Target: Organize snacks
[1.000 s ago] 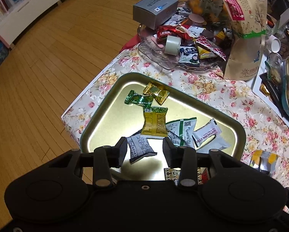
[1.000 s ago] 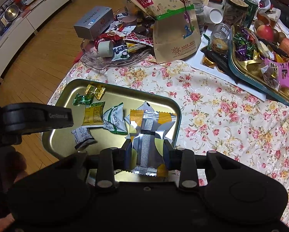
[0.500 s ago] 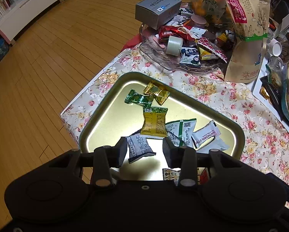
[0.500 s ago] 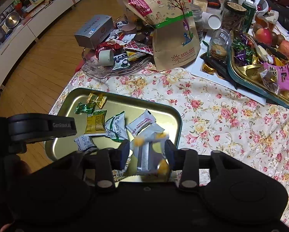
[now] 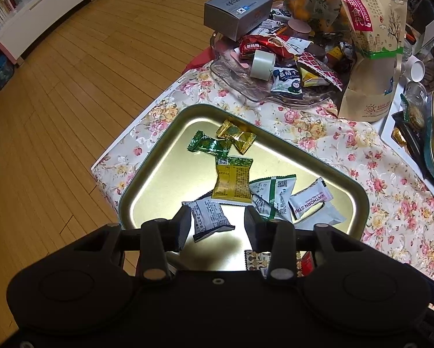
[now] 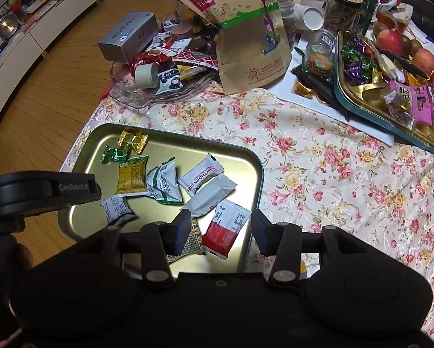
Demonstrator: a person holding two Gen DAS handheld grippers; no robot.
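A gold metal tray [image 5: 164,179] [image 6: 246,156] on the floral tablecloth holds several wrapped snacks. My left gripper [image 5: 218,226] hovers open over the tray's near end, and a grey-white packet [image 5: 209,217] lies on the tray below the gap, untouched. My right gripper [image 6: 221,229] stands open with nothing held. Under it on the tray lie a red-and-white packet [image 6: 225,232] and a patterned packet [image 6: 192,243]. A scrap of yellow wrapper [image 6: 302,265] shows beside the tray's rim, mostly hidden by the right finger's arm. The left gripper's body [image 6: 43,191] shows at the left of the right wrist view.
A clear glass dish [image 6: 135,98] piled with snacks, a grey box [image 6: 127,37] and a tall paper pouch [image 6: 246,43] stand behind the tray. At the right is a teal-rimmed tray [image 6: 391,110] of sweets, with jars and fruit. Bare floral cloth [image 6: 347,179] lies right of the gold tray. The table edge drops to the wooden floor [image 5: 72,87].
My right gripper opened and let go of the silver packet with orange ends, which fell away from between the fingers. The left gripper stayed put and open.
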